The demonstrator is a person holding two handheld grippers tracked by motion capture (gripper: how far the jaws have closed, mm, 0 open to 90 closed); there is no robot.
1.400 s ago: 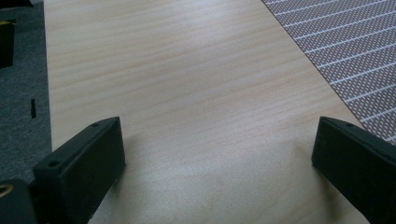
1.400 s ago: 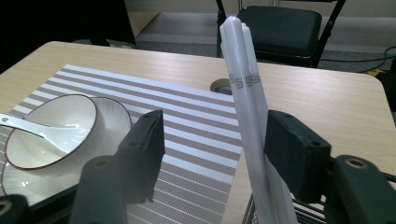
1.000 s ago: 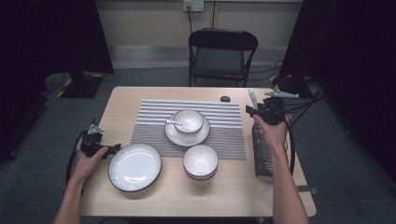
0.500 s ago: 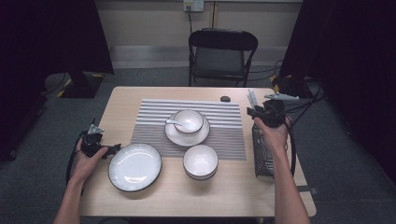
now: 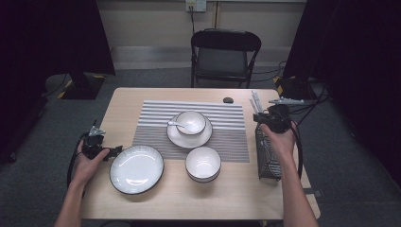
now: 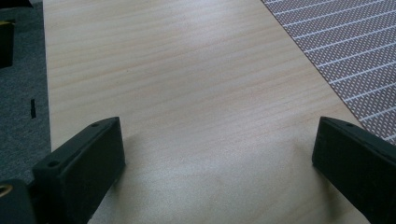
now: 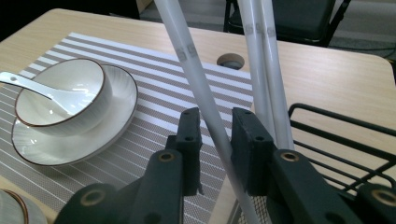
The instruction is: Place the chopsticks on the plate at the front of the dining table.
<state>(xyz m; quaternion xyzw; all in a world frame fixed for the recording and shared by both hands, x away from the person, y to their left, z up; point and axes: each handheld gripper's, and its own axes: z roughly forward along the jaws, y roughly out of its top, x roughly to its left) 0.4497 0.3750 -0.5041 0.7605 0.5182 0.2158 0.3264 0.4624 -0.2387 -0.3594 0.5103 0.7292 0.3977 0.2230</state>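
- Three long white plastic chopsticks (image 7: 261, 70) stand upright in a black wire-mesh cutlery holder (image 5: 267, 158) at the right edge of the pale wooden table (image 5: 189, 203).
- One of them, the leaning white chopstick (image 7: 196, 79), passes between the jaws of the right hand-held gripper (image 7: 215, 140). Those jaws have just been closing around it; a thin gap on the left side remains, so I judge the stick framed and not yet firmly pinched.
- Handling, as I judge it: the stick looks light, stiff and smooth, so it may slip or swivel if nipped off-centre. A hold on the upper shaft, well above the holder's rim, seems the best place.
- Left hand-held gripper (image 6: 215, 154) hovers low over bare table with jaws wide apart and nothing between them, just beside the white dark-rimmed plate (image 5: 136, 169).
- High view gives the whole layout: grey striped placemat (image 5: 227, 137), the small white bowl (image 5: 203, 163), and a white bowl holding a white spoon (image 5: 178, 125) on a saucer.
- Right gripper view alone gives the narrow spacing of jaws and chopstick; the left gripper view adds the wood grain and the mat's corner.
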